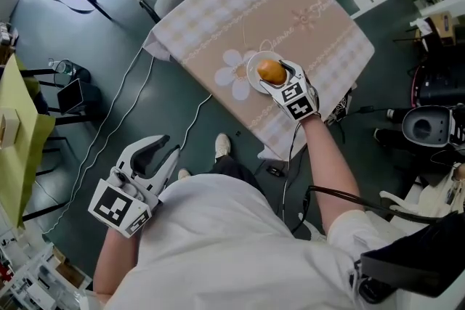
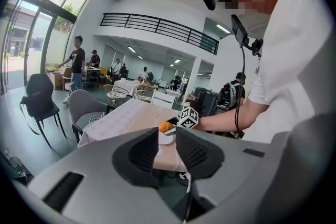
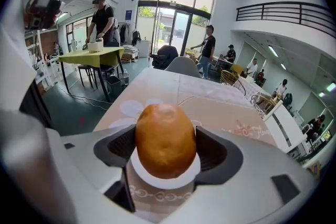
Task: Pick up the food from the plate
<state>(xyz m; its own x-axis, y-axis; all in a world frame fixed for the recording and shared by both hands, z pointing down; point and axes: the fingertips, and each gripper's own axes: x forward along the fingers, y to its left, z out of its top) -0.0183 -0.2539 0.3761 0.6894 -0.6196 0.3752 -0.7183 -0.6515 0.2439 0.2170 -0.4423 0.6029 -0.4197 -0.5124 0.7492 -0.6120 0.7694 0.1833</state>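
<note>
Right claw (image 1: 278,74) clamps the round orange-brown food (image 3: 166,139), with a pad pressed on each side. The food sits between the jaws, directly over the white plate (image 3: 157,180); can't tell whether it touches the plate. The plate lies below the right claw on the cloth-covered surface (image 1: 305,18). Left claw (image 1: 166,147) is only narrowly apart, with nothing between its jaws. It's held low beside the person, well away from the surface and the food.

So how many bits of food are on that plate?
1: a golden-brown bread roll on the white plate, held between the right gripper's jaws. The gripper covers part of the plate, so something small could be hidden.
</note>
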